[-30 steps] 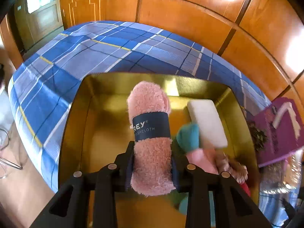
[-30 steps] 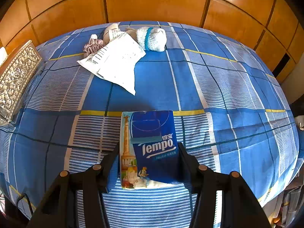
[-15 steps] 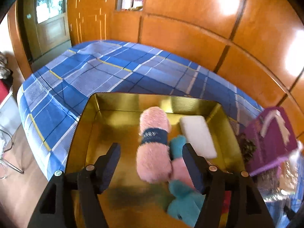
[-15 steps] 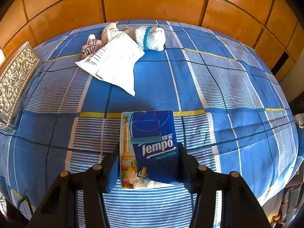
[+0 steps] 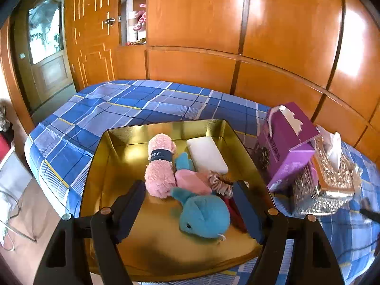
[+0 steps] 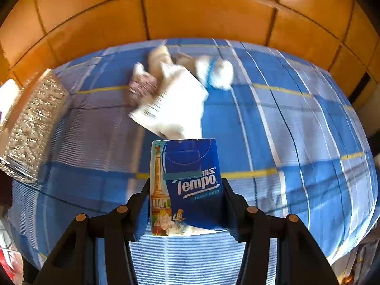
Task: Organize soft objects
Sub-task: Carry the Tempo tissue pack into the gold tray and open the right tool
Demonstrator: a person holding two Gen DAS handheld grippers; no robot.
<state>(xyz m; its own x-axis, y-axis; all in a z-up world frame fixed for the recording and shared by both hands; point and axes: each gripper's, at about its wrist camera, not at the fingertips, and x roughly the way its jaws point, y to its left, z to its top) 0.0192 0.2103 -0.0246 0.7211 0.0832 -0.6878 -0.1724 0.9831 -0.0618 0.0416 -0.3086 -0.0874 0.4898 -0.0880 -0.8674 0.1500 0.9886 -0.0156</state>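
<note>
right tongs gripping tempo tissue pack

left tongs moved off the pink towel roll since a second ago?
Yes. The left tongs have backed away from the pink towel roll lying in the gold tray, jaws opening with nothing gripped.

Pink towel roll and teal plush in gold tin.
</note>
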